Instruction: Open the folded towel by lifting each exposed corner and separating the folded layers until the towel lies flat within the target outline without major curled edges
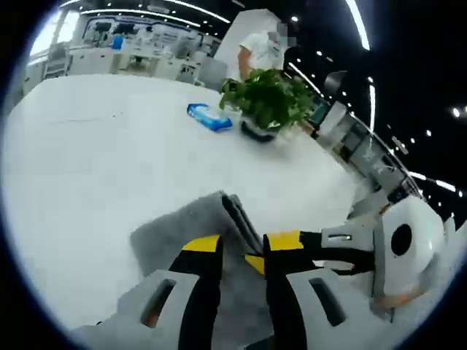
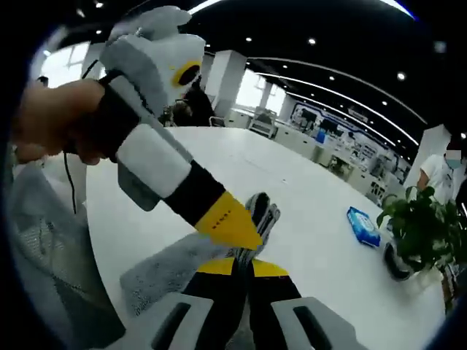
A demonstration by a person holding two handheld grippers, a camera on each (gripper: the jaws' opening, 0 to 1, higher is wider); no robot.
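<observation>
left gripper view: a folded grey towel [image 1: 193, 237] lies on a white table [image 1: 109, 160], its stacked layers showing as ribbed edges at the upper corner. the left gripper [image 1: 243, 251], yellow-tipped over black and grey, has its jaws a narrow gap apart over the cloth, with a fold of towel showing between them; whether they pinch it cannot be told. the right gripper [image 1: 321, 244] reaches in from the right, its yellow tip beside the left one at the towel's edge. farther back on the table sit a blue packet [image 1: 209, 117], its printing too blurred to read, and a leafy green plant [image 1: 268, 98] in a dark pot. a person [image 1: 261, 47] in a white shirt stands behind the plant.

right gripper view: the right gripper [image 2: 243, 266] has its jaws pressed together on the towel's [image 2: 171, 266] layered edge. the left gripper [image 2: 226, 219] slants down from upper left, held by a hand [image 2: 51, 120], its yellow tip touching the same corner. the blue packet [image 2: 363, 224] and plant [image 2: 419, 226] stand well apart to the right.
</observation>
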